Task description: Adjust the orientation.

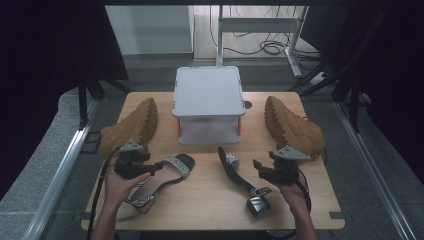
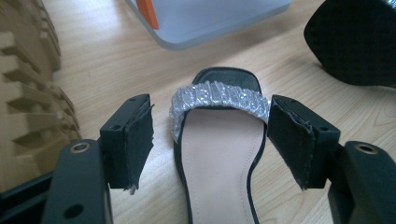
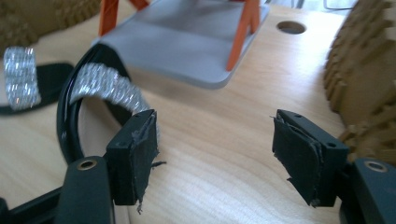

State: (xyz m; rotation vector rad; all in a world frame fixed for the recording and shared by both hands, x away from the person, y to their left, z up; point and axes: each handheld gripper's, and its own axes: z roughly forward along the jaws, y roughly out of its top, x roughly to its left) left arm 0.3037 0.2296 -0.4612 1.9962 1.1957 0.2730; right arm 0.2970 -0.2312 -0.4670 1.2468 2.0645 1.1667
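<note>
The fingers of the left gripper point(image 2: 212, 140) stood wide apart, one on each side of the front of the left sandal point(image 2: 219, 154), and neither pad touched it. This sandal lay flat on the wooden table point(image 1: 200, 200), sole down, with its glittering silver strap point(image 2: 219, 99) just ahead of the pads. The fingers of the right gripper point(image 3: 215, 156) were also apart, and only bare table lay between them. The right sandal point(image 1: 240, 175) lay on its side just beside this gripper, toward the middle of the table; in the right gripper view its black sole edge and silver strap point(image 3: 109, 88) passed close to one pad, but I could not tell if they touched.

In my judgement the step in hand was taking hold of the left sandal. The next move would call for bringing the pads onto the sandal's edges or strap and closing them, and then lifting, probably toward the grey two-level rack point(image 1: 208, 92) at the back.

Counted, there were two black sandals, two tan boots, the left boot point(image 1: 134, 125) and the right boot point(image 1: 292, 127), both lying on their side, one rack, and two grippers.
</note>
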